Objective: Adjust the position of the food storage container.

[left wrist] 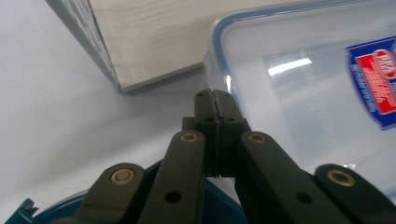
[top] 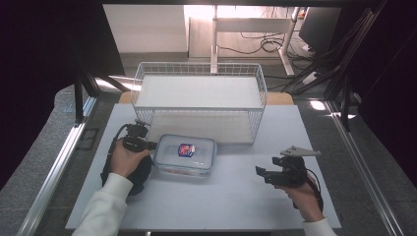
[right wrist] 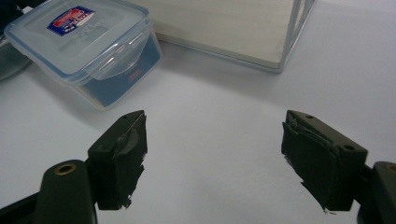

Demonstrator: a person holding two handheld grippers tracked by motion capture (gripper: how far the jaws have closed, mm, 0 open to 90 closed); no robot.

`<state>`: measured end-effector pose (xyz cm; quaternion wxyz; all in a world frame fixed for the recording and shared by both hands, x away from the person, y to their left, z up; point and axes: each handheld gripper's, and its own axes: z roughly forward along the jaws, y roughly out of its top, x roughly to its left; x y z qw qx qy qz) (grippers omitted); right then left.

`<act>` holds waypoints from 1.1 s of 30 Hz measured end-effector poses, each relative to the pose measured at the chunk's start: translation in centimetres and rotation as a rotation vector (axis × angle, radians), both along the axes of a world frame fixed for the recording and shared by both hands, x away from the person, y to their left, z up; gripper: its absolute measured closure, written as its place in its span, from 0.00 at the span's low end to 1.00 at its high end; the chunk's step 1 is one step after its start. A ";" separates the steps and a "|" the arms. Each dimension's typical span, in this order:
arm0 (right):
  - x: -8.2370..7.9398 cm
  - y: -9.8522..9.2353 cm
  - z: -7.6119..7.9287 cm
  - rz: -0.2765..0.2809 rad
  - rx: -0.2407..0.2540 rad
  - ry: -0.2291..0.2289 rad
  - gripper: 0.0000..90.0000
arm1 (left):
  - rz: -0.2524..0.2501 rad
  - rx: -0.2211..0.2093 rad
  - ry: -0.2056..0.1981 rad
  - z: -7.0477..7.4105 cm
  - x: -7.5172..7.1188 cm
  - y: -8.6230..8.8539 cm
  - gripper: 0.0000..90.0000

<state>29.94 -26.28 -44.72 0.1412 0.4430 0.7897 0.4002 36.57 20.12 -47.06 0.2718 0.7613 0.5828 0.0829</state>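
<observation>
A clear plastic container (top: pixel 184 154) with a blue-sealed snap lid and a red and blue label sits at the middle of the white table, just in front of the wire basket. My left gripper (top: pixel 145 144) is at the container's left end. In the left gripper view its jaws are pressed together, with the tips (left wrist: pixel 215 99) right beside the lid's corner (left wrist: pixel 219 56) and nothing visible between them. My right gripper (top: pixel 260 172) hovers low to the right of the container, jaws wide apart (right wrist: pixel 215 158) and empty. The container (right wrist: pixel 88 46) lies ahead and to the left of them.
A white wire basket (top: pixel 199 93) with a pale board floor (right wrist: pixel 233 28) stands behind the container. A dark teal round object (top: pixel 140 174) lies under my left hand, and its rim (left wrist: pixel 46 214) shows below the left jaws. White tabletop (top: pixel 236 201) stretches in front.
</observation>
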 end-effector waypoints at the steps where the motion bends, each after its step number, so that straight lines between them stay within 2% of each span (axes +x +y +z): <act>1: 0.0 0.0 0.0 -0.003 -0.001 0.004 0.25 | -0.007 0.012 0.016 -0.3 0.2 0.1 1.00; 8: 0.1 -0.2 -0.1 -0.009 -0.002 0.004 0.25 | -0.012 0.029 0.017 -0.4 0.3 -0.1 1.00; 11: 0.1 -0.2 -0.1 -0.012 -0.003 0.005 0.25 | -0.015 0.025 0.017 -0.4 0.2 -0.2 1.00; 15: 0.1 -0.1 -0.1 -0.012 -0.008 0.008 0.25 | -0.028 -0.004 0.023 -0.4 0.1 -0.7 1.00; 23: 0.3 -0.2 -0.3 -0.008 -0.004 0.009 0.25 | -0.090 0.003 0.031 -0.5 0.0 -2.0 1.00; 27: 0.3 -0.2 -0.3 -0.010 -0.006 0.014 0.25 | -0.101 -0.003 0.034 -0.5 -0.3 -2.8 1.00; 30: 0.3 -0.1 -0.3 -0.010 -0.005 0.016 0.25 | -0.117 -0.013 0.045 -0.7 -0.3 -3.4 1.00; 33: 0.2 0.0 -0.2 -0.002 -0.007 0.010 0.25 | -0.155 -0.020 0.070 -1.1 -0.5 -4.2 1.00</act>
